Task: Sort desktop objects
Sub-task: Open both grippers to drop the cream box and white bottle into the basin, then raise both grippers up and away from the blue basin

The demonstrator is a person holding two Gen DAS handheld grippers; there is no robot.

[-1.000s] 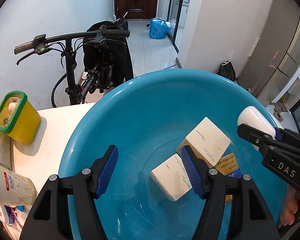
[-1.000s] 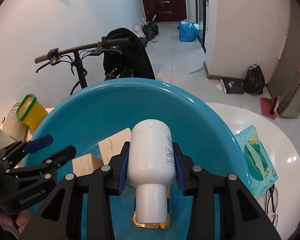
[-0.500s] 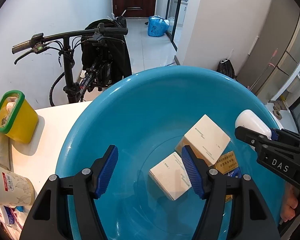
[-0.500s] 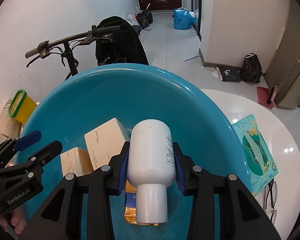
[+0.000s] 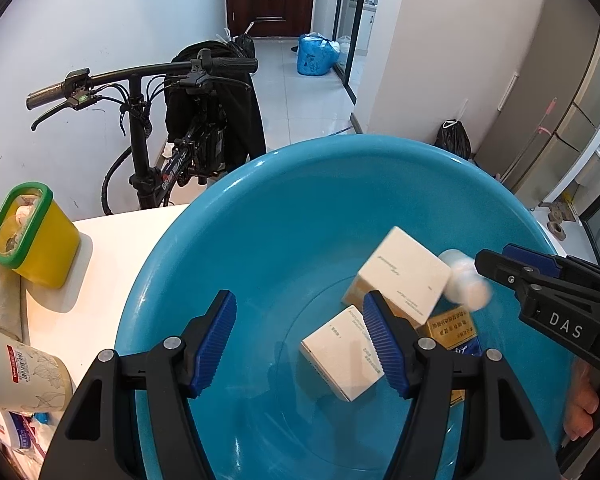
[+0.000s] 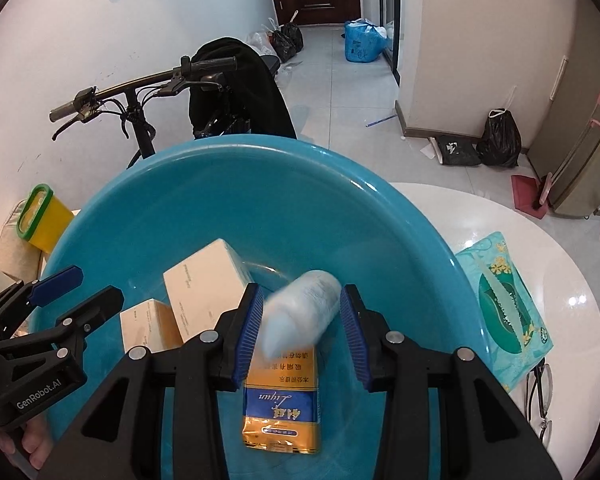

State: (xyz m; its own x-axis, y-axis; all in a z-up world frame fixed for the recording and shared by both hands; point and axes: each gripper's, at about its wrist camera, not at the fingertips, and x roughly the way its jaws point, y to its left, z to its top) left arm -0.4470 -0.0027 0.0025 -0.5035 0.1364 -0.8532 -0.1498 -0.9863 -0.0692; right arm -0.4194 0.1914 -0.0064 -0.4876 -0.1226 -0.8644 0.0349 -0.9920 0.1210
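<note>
A blue basin [image 5: 260,240] holds a large white box [image 5: 404,272], a smaller white box [image 5: 340,352] and a gold and blue packet [image 6: 284,400]. A white bottle [image 6: 300,312] is motion-blurred in the right wrist view, low between the pads of my right gripper [image 6: 302,336] and tilted. In the left wrist view the bottle [image 5: 464,280] sits just past the right gripper's tips [image 5: 500,264], over the packet, no longer gripped. My left gripper [image 5: 300,340] hangs open over the basin with nothing between its fingers.
On the white table [image 5: 92,300], a yellow container with a green rim [image 5: 32,232] and a labelled tube [image 5: 20,376] lie left of the basin. A teal tissue pack [image 6: 504,308] and glasses [image 6: 540,392] lie to its right. A bicycle [image 5: 160,120] stands behind.
The white bottle, held firmly in the right gripper before, has slipped forward out of the pads and is dropping into the basin. The left gripper has stayed put.
</note>
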